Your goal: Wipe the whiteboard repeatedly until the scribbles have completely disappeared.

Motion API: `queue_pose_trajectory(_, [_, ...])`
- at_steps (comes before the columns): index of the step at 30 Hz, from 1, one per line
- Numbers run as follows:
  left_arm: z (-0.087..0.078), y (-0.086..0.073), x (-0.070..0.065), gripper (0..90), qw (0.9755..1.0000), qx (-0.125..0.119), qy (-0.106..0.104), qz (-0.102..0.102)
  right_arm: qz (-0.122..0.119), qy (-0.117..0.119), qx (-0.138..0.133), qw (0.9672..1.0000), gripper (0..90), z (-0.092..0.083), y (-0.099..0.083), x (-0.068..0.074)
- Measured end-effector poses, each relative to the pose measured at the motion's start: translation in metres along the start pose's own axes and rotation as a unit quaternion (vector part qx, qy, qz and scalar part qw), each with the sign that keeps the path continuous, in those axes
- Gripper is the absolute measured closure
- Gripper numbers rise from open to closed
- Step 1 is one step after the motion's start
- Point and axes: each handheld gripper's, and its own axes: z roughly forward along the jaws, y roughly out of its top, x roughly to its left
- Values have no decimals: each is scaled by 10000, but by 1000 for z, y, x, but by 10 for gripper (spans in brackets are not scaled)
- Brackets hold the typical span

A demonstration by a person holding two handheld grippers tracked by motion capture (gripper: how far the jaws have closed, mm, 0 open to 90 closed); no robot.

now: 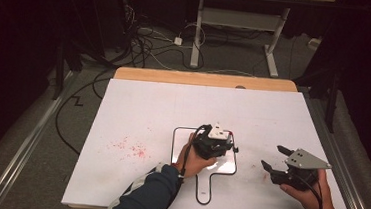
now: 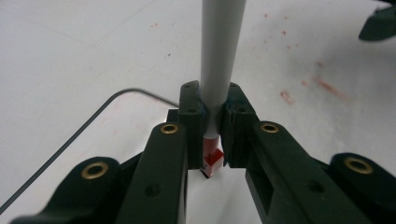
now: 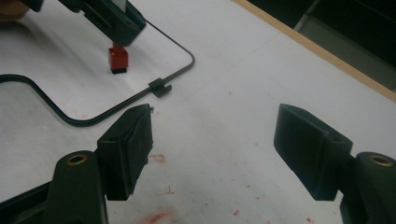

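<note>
Two tongs over the white counter (image 1: 148, 111). Left tongs (image 2: 212, 123) clenched on a grey rod (image 2: 219, 60) with a red tip (image 2: 212, 158), held upright, tip down on the counter inside a black wire outline (image 1: 201, 198). Right tongs (image 3: 212, 154) released, jaws wide apart, grasping nothing, near red stains (image 3: 156, 158).

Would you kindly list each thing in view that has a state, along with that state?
Left claw: shut on the grey-handled tool, pointing down.
Grey-handled tool with red tip: held upright, its red tip at the white table surface, inside the black wire outline.
Black wire outline: lying flat on the table.
Right claw: open, empty.
</note>
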Motion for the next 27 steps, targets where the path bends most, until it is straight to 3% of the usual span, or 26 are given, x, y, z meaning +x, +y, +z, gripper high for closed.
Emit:
queue_pose_trajectory(6, [-28,-24,10,787,9998,-121,77,-132,-20,10,13,10000,286,1,1,2])
queue_pose_trajectory(9, [-42,-35,11,787,9997,-139,176,-106,-21,36,4,10000,286,1,2,2])
queue_pose_trajectory(17, [-68,-53,16,787,9994,-79,338,-67,-25,53,-4,10000,286,2,3,3])
queue_pose_trajectory(27, [-97,-74,29,787,9980,-107,571,-261,-22,38,11,10000,286,2,3,3])
